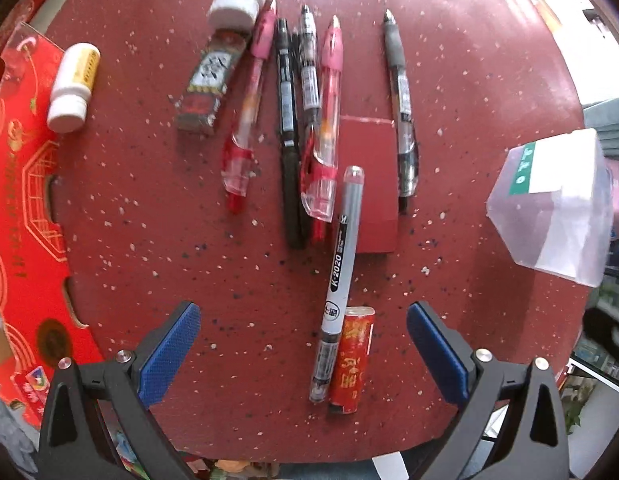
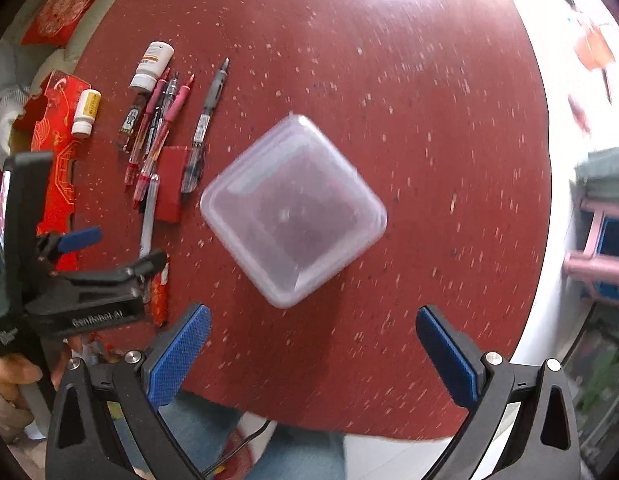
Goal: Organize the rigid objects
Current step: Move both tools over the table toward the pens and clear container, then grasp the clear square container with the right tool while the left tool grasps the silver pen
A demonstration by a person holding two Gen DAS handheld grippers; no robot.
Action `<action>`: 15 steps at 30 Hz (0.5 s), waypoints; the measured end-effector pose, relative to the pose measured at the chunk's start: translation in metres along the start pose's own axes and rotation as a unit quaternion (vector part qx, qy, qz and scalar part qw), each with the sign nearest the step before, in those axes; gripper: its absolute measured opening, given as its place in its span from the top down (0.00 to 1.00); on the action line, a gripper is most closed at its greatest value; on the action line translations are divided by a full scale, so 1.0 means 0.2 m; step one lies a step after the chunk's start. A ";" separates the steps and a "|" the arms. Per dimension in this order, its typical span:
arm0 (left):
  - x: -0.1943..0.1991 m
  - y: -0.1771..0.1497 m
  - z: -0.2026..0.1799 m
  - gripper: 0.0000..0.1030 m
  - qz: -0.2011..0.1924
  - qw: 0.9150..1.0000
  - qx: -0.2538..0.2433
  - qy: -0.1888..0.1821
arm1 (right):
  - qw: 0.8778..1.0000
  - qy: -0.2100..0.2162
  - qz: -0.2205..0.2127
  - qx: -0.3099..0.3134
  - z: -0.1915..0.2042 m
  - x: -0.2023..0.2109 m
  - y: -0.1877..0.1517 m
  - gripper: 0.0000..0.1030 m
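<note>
Hovering spread and empty over the red desk (image 1: pixel 489 92), the left hand-held gripper (image 1: pixel 303 344) frames the white K-2020 pen (image 1: pixel 341 264) beside a small red tube (image 1: pixel 351 360). The right hand-held gripper (image 2: pixel 313 350), likewise spread and empty, faces the clear plastic box (image 2: pixel 293 210), which looks blurred, possibly lidded. Gathering seems barely begun; next, the left should descend squarely astride the pen.
</note>
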State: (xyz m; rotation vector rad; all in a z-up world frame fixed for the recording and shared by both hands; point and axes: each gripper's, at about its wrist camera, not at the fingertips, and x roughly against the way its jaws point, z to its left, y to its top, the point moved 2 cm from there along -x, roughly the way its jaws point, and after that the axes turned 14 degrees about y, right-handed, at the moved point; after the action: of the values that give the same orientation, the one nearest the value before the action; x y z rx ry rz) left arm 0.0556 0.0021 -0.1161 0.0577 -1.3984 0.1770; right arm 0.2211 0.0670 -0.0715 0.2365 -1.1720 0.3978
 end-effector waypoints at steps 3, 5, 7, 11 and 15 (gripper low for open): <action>-0.05 -0.01 -0.03 0.00 0.003 1.000 0.006 0.002 | 0.999 -0.013 0.000 0.039 0.03 -0.03 0.05 0.00; -0.11 -0.04 -0.04 0.00 0.004 1.000 0.015 0.001 | 0.998 -0.023 0.005 0.060 0.05 -0.06 0.08 0.00; -0.15 -0.05 -0.03 0.00 -0.002 1.000 0.026 0.003 | 0.996 -0.034 0.010 0.076 0.06 -0.09 0.10 0.00; -0.15 -0.01 -0.02 0.00 -0.011 1.000 0.019 0.020 | 0.995 -0.045 0.017 0.092 0.08 -0.14 0.14 0.00; -0.14 0.00 -0.05 0.00 -0.015 0.999 0.020 0.023 | 0.992 -0.052 0.021 0.110 0.12 -0.21 0.17 0.00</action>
State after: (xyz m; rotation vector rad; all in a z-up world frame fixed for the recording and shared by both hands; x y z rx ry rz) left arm 0.0611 0.0011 -0.1451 0.1075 -1.3473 0.1809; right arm 0.1723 0.0816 -0.1014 0.4284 -1.2366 0.5590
